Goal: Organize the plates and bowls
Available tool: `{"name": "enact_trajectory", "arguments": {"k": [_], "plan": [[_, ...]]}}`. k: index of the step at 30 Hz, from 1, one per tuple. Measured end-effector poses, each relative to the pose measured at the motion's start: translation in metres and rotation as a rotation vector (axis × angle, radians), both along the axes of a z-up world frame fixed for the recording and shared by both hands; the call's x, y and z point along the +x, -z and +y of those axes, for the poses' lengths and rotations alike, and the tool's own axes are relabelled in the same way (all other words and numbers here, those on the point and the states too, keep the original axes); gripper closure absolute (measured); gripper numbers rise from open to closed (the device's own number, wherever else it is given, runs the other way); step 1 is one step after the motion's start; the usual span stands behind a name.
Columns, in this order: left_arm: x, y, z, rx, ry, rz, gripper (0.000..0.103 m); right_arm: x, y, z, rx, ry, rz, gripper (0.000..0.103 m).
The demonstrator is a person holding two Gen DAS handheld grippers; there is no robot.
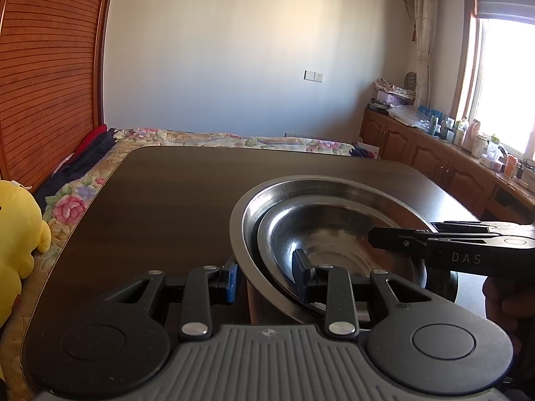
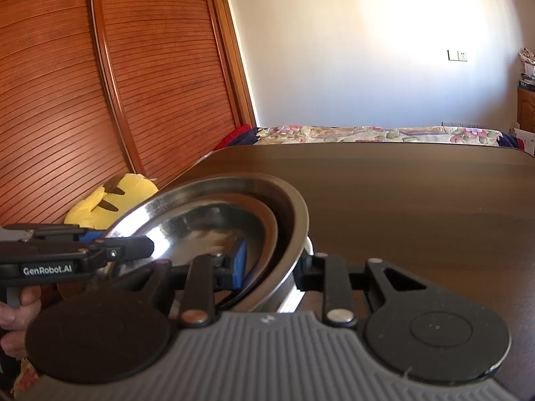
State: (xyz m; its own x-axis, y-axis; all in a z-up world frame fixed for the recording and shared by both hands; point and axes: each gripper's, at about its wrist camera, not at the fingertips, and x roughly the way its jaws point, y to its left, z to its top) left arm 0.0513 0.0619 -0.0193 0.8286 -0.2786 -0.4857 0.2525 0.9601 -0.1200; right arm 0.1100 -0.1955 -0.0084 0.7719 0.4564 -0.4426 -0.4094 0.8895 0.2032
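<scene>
Two steel bowls sit nested over the near part of a dark wooden table. The large bowl holds the small bowl. My left gripper straddles their left rim, with one finger outside the large bowl and one inside the small one, shut on both walls. My right gripper clamps the opposite rim of the large bowl and small bowl in the same way. Each gripper shows in the other view: the right gripper and the left gripper.
A yellow plush toy lies left of the table, on a bed with a floral cover. A slatted wooden wardrobe stands behind it. Low cabinets with bottles run under the window at right. A hand holds the left gripper.
</scene>
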Motion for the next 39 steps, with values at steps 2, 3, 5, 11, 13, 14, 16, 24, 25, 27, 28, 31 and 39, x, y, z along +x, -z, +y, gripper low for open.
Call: {"name": "enact_trajectory", "arguments": {"k": [2, 3, 5, 11, 13, 14, 16, 24, 25, 27, 28, 31, 39], "plan": [[0.0, 0.0, 0.0, 0.0, -0.001, 0.0, 0.069, 0.0, 0.0, 0.0, -0.006, -0.002, -0.004, 0.072], [0.0, 0.0, 0.0, 0.002, -0.002, -0.001, 0.069, 0.0, 0.0, 0.0, -0.009, -0.002, -0.005, 0.072], [0.0, 0.001, 0.0, 0.005, -0.004, -0.002, 0.069, 0.0, 0.0, 0.001, -0.011, -0.003, -0.006, 0.072], [-0.004, 0.002, -0.001, 0.005, -0.013, 0.0, 0.062, -0.001, 0.0, 0.003, -0.028, -0.005, -0.015, 0.064], [-0.005, 0.001, -0.001, 0.007, -0.027, -0.001, 0.048, -0.004, -0.001, 0.005, -0.045, 0.009, -0.036, 0.044], [-0.006, 0.001, 0.0, 0.007, -0.033, -0.004, 0.038, -0.006, -0.002, 0.005, -0.048, 0.014, -0.045, 0.042], [-0.009, -0.001, 0.0, 0.006, -0.04, -0.012, 0.032, -0.01, -0.004, 0.002, -0.045, 0.021, -0.056, 0.041], [-0.015, -0.012, -0.003, 0.024, -0.062, -0.042, 0.014, -0.021, -0.019, -0.02, -0.034, 0.067, -0.101, 0.034], [-0.016, -0.013, -0.003, 0.025, -0.068, -0.045, 0.013, -0.022, -0.02, -0.022, -0.035, 0.071, -0.107, 0.034], [-0.018, -0.015, -0.005, 0.034, -0.078, -0.05, 0.013, -0.026, -0.024, -0.026, -0.036, 0.08, -0.116, 0.034], [-0.019, -0.016, -0.005, 0.036, -0.079, -0.053, 0.013, -0.029, -0.026, -0.027, -0.034, 0.087, -0.122, 0.034], [-0.023, -0.02, -0.006, 0.03, -0.077, -0.057, 0.012, -0.035, -0.029, -0.031, -0.033, 0.093, -0.134, 0.034], [-0.033, -0.041, -0.018, 0.047, -0.072, -0.103, 0.008, -0.048, -0.047, -0.041, -0.035, 0.126, -0.185, 0.018]]}}
